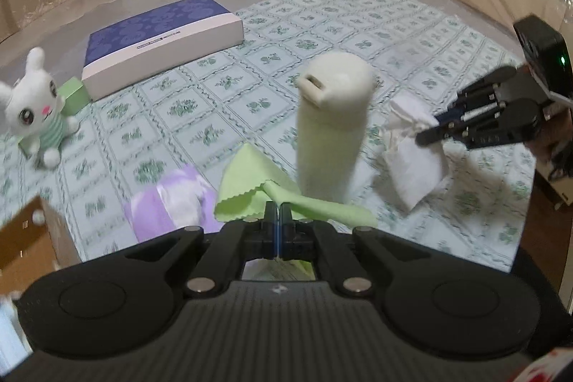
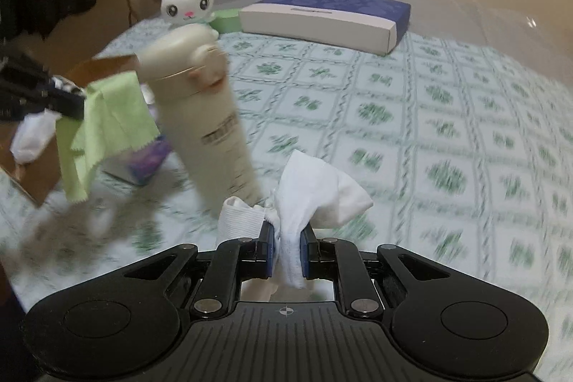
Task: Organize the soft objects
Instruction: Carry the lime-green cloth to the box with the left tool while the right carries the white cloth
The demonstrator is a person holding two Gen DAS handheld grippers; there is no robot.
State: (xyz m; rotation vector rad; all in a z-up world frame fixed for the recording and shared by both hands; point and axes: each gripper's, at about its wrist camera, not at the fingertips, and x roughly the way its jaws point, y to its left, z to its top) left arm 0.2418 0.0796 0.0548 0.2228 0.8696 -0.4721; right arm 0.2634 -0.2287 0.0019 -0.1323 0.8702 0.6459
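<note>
A thin light-green cloth with a pinked edge (image 1: pixel 250 181) hangs pinched between the pressed-together fingers of the left gripper (image 1: pixel 277 208), held up just left of the tall cream-white flask with a flip lid (image 1: pixel 331 127) that stands on the green-and-white floral tablecloth (image 1: pixel 358 24). A crumpled white sock (image 2: pixel 315 192) is clamped in the right gripper (image 2: pixel 288 246), just right of the flask and lifted off the cloth. A lilac soft item (image 1: pixel 164 203), blurred, lies left of the flask, with a brown cardboard box (image 1: pixel 32 238) further left. Behind the flask to its left sit a white plush bunny in a striped green shirt (image 1: pixel 34 106), a small green block (image 1: pixel 73 95) and a flat blue-and-white box (image 1: pixel 161 42).
</note>
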